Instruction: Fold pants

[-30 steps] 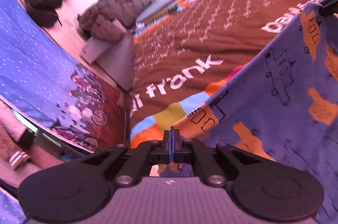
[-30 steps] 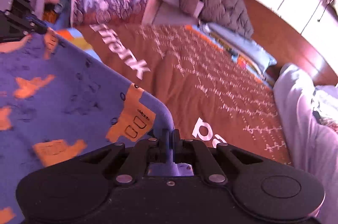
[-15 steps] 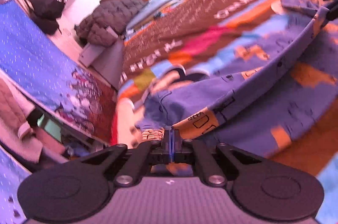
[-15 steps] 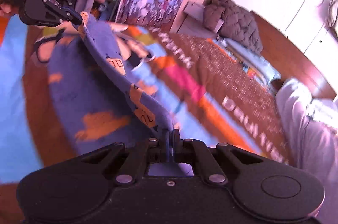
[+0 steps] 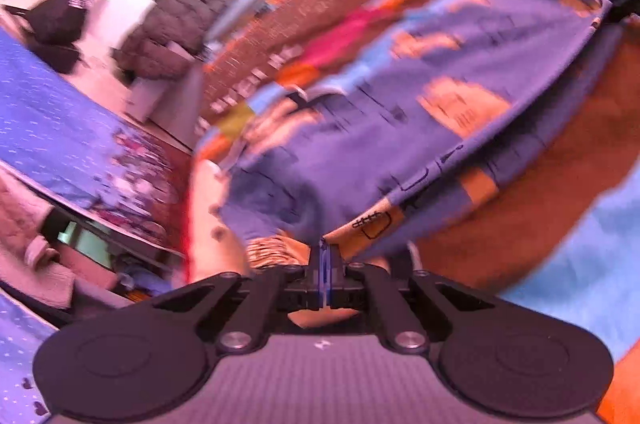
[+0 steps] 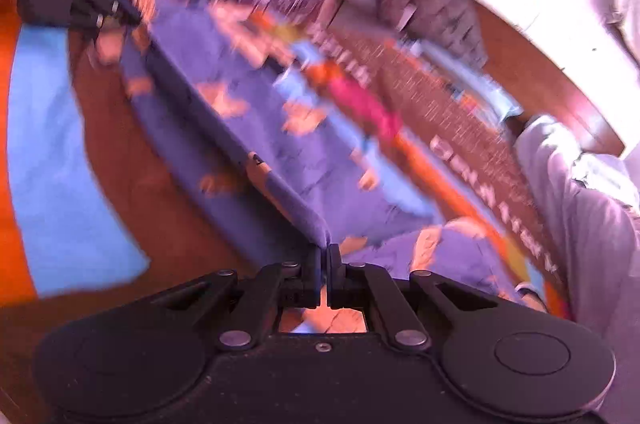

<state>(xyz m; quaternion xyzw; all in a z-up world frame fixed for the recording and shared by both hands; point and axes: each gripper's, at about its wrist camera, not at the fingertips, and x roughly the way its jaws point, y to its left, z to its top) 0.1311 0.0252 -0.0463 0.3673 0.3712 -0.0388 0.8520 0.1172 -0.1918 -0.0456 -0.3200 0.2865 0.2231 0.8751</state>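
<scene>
Bedspread point(image 5: 532, 224): brown, with orange, pink and blue patches and white lettering.
Quilted jacket point(image 5: 176, 24): grey, at 10 o'clock, against the wall.
Black bag point(image 5: 60, 16): further left, 9 o'clock.
Pale bedding point(image 6: 580, 204): bunched at 3 o'clock.

Blue-purple pants point(image 5: 360, 128) with orange vehicle prints, doubled over along a taut folded edge, lying spread across the bed, blurred by motion, one edge lifted

The pants point(image 5: 400, 112) stretch between the left gripper point(image 5: 325, 256) and the right gripper point(image 6: 325, 256), spread over the bedspread point(image 6: 100, 144) ahead, with a jacket point(image 5: 176, 32) beyond.
</scene>
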